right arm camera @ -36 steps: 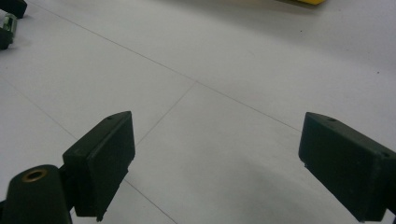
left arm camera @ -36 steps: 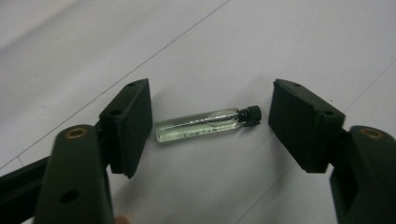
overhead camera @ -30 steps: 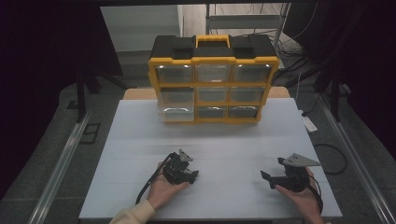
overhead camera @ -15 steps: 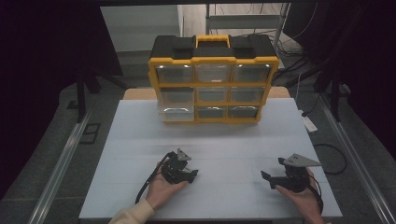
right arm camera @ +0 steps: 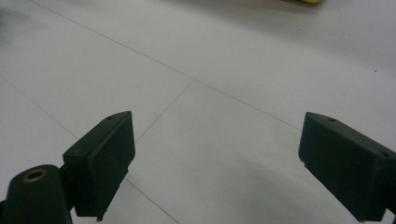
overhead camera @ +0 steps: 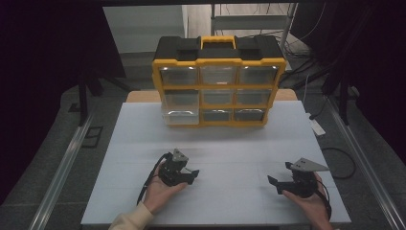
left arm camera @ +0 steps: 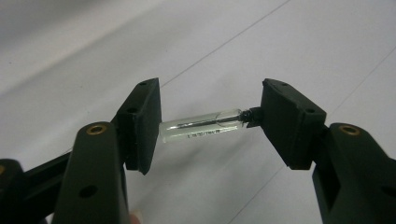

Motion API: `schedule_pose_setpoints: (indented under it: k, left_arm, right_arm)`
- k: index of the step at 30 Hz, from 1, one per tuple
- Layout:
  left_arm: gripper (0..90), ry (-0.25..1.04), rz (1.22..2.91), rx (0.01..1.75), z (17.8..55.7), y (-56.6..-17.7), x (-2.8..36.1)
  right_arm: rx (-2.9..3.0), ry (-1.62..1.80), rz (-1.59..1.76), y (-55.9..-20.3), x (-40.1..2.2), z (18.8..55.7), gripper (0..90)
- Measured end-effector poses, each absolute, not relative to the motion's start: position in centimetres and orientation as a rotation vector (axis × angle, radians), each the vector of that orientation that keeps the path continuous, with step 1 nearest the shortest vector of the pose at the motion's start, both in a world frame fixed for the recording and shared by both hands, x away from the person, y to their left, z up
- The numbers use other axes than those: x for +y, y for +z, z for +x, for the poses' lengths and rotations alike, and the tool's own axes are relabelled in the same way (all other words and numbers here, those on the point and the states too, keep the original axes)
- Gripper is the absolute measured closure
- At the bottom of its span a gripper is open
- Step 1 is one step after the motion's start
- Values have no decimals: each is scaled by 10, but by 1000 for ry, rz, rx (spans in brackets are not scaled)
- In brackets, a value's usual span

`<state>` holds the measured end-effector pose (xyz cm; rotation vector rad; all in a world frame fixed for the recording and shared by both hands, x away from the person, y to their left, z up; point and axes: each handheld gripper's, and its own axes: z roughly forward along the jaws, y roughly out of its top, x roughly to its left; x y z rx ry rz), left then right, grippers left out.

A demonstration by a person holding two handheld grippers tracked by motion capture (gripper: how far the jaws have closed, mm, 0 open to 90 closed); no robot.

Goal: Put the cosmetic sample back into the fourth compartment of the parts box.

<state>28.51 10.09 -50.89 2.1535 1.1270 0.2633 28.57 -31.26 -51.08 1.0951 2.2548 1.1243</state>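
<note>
The left gripper [left arm camera: 208,123] squeezes a little glass tube [left arm camera: 201,126] end to end, near the table's [overhead camera: 230,143] front edge. The right gripper [right arm camera: 215,158] is wide open, empty. Next, carry it carefully to the drawer box [overhead camera: 219,81].
</note>
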Motion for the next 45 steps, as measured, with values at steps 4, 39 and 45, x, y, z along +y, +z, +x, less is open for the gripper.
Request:
schedule_pose_setpoints:
  k: [4, 39, 45]
  left_arm:
    - [402, 275, 2141, 1125, 285, -504, 104]
    - [401, 375, 1994, 1029, 277, -451, 136]
    - [401, 391, 1975, 1011, 276, -447, 137]
  right_arm:
    - [2253, 1119, 1096, -511, -313, 285, 115]
    - [2256, 1109, 1098, -511, -313, 285, 116]
    - [2257, 1106, 1097, -511, -312, 285, 116]
